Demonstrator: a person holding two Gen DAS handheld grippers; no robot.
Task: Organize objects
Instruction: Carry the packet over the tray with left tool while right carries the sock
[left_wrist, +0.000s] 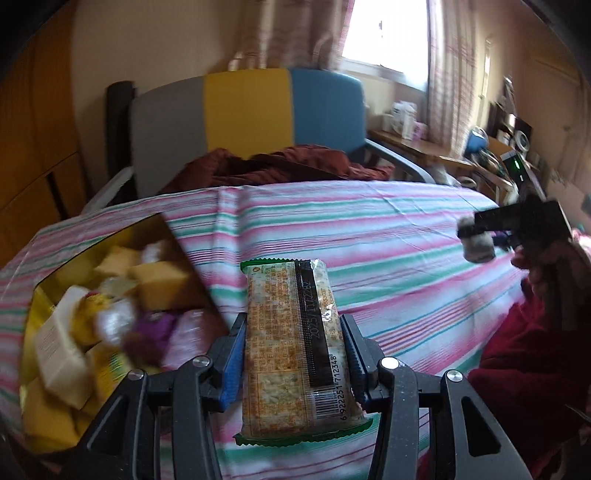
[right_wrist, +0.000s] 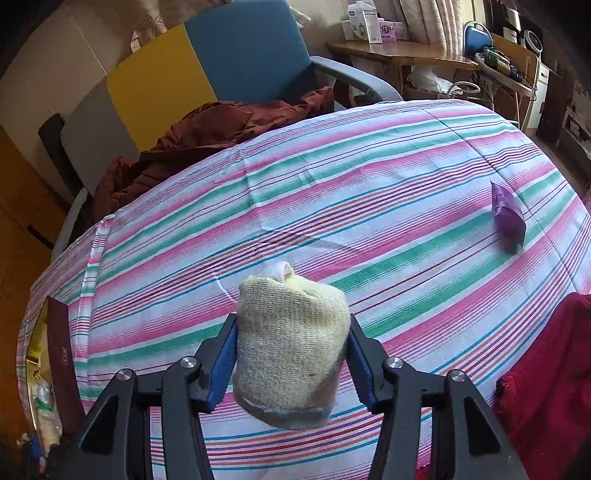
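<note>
The left gripper (left_wrist: 295, 354) clamped a snack bar (left_wrist: 295, 354) beside the blurred, probably snack-filled box (left_wrist: 110, 306); release low inside. The right gripper (right_wrist: 291, 354) gripped a rolled sock (right_wrist: 291, 354) above the striped bedsheet (right_wrist: 369, 184).

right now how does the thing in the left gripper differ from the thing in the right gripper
The snack packet is flat, printed plastic with a barcode; the rolled sock is soft, plain knit. The packet is long and rectangular; the sock is a rounded bundle. Both are clamped between blue pads above the striped sheet.
</note>
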